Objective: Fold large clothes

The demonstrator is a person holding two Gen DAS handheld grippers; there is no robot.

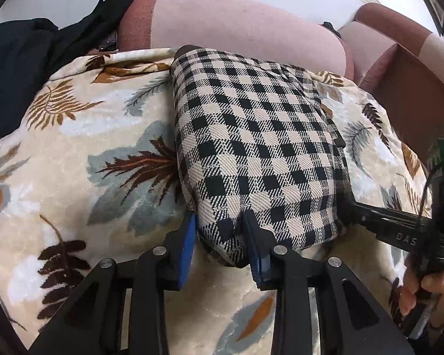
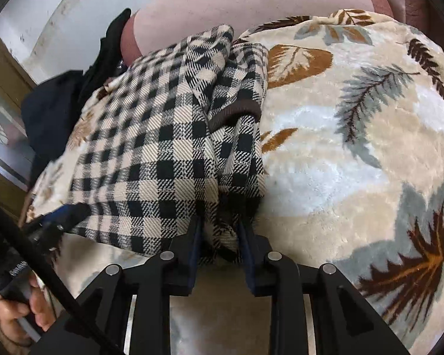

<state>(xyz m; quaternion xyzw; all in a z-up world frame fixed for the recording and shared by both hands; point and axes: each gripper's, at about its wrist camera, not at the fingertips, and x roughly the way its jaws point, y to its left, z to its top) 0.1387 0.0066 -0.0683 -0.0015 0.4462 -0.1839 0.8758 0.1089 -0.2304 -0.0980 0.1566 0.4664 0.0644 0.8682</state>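
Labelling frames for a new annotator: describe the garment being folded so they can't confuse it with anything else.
Start at the cream plush blanket with brown and grey leaf prints covering the pink sofa. On its middle lies the folded black-and-cream checked woven garment, its near edge gripped by the left tool and right tool. It is the only checked fabric; the dark clothes pile beside it is plain.

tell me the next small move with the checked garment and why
Probably lift both near corners together and carry them toward the pink sofa back to fold it. The left tool and right tool each pinch the near edge of the checked garment, which lies in a long narrow strip on the leaf-print blanket.
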